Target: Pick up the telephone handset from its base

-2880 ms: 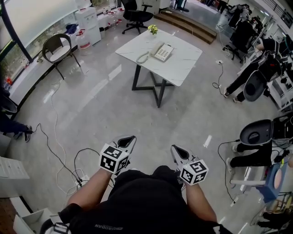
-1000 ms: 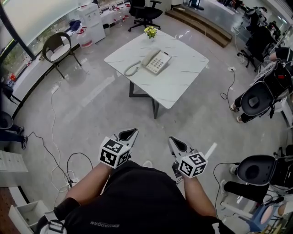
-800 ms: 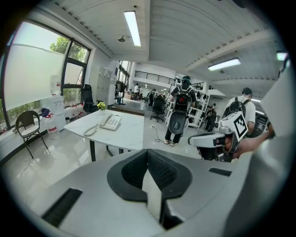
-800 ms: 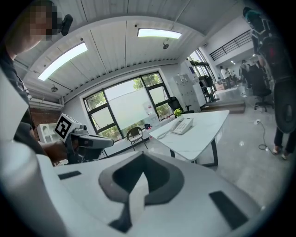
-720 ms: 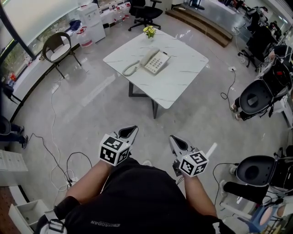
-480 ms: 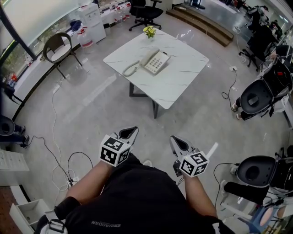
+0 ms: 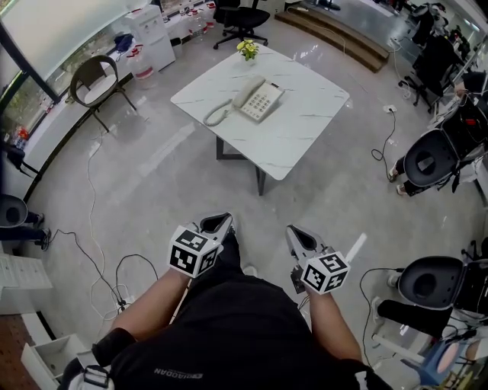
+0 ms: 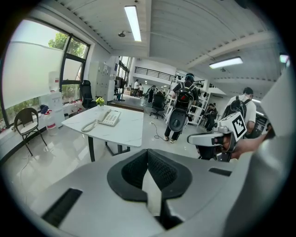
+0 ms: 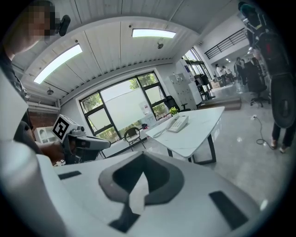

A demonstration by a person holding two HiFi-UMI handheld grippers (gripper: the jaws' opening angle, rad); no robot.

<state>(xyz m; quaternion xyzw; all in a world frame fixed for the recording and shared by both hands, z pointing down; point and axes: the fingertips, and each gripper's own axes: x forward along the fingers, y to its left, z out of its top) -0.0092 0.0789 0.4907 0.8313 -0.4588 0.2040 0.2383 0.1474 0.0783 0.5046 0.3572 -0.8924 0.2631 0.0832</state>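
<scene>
Only gripper views show left gripper (image 8: pixel 148 159) and right gripper (image 9: pixel 141 162) closed.

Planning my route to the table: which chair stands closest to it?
The black swivel chair just beyond the table's far corner; the four-legged chair by the window stands farther off.

White handset (image 7: pixel 245 92) cradled on its base (image 7: pixel 266 103), on white marble table (image 7: pixel 305 133)

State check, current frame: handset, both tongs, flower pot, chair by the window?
handset: resting on its base, untouched
left tongs: shut, empty, well short of the table
right tongs: shut, empty, also short of the table
flower pot: upright at the table's far corner
chair: unoccupied
</scene>
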